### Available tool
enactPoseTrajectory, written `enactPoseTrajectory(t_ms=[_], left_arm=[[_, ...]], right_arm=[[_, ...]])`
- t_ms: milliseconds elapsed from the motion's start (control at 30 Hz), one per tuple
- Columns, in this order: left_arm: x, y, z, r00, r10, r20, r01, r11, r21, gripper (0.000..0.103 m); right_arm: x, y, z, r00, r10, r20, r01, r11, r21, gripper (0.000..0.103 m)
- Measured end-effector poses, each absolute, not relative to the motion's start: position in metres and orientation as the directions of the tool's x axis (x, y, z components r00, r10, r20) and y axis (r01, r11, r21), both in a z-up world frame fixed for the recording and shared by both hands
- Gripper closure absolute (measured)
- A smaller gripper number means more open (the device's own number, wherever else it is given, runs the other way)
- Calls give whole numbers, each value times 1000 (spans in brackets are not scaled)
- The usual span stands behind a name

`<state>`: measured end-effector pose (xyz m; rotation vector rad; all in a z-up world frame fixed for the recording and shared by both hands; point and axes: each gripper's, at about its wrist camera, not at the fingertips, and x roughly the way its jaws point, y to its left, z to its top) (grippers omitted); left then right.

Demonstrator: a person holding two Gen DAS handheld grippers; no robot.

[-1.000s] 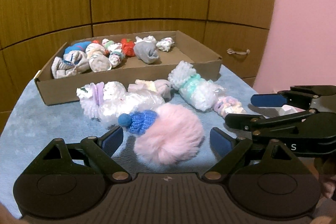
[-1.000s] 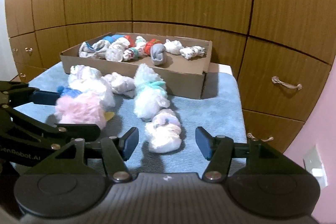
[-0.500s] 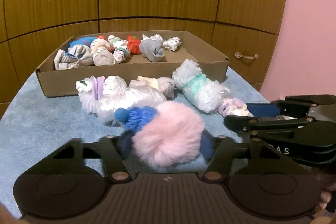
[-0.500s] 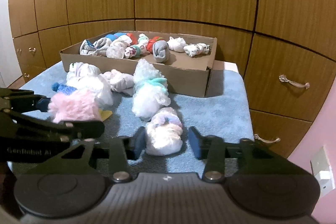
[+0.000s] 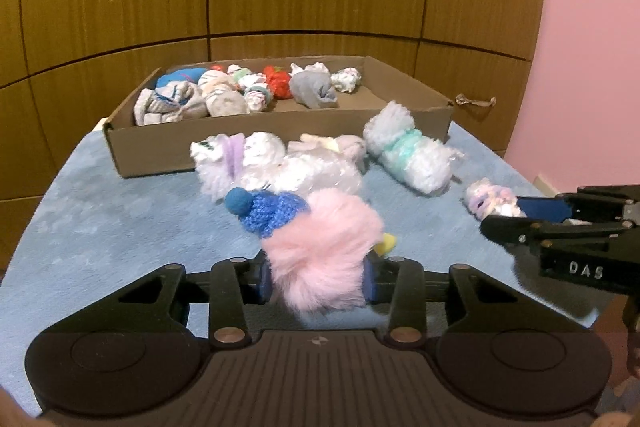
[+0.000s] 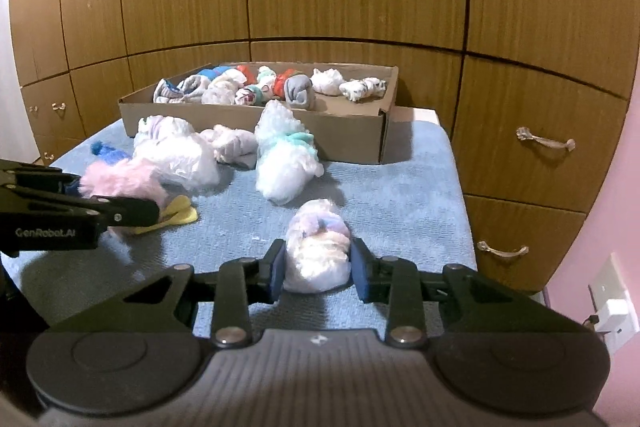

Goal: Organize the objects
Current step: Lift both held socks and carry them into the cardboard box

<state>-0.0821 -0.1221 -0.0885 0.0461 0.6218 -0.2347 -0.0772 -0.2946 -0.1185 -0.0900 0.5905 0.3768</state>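
Observation:
My left gripper (image 5: 316, 281) is shut on a fluffy pink toy (image 5: 320, 247) with a blue knitted hat (image 5: 268, 211), held just above the blue cloth. It also shows in the right wrist view (image 6: 120, 183). My right gripper (image 6: 318, 273) is shut on a white bundle with pastel stripes (image 6: 318, 251), also seen in the left wrist view (image 5: 490, 201). A cardboard box (image 5: 256, 143) at the back holds several rolled socks (image 5: 224, 95).
On the blue cloth (image 6: 400, 203) before the box lie a white and lilac fluffy bundle (image 5: 272, 171), a small cream bundle (image 5: 332, 147) and a white and mint bundle (image 5: 408, 155). Wooden cupboards with drawer handles (image 6: 544, 143) stand behind and right.
Both grippers have closed from open: the left on the pink toy, the right on the pastel bundle. Both have lifted slightly.

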Motion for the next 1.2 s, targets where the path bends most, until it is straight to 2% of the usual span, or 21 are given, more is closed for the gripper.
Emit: enactPoseTrajectory(t_ms=[667,1200], left_arm=[[-89,-89,-56,819,-179,-546,235,972,34,57],[-83,-83,-16,843,-204,-498,287,953,95,57]], right_arm=[[-76,-298,-102,779,322,-539,-366,930,26,72],[-70,-310,-61,810,343,-475,-372,928,36,72]])
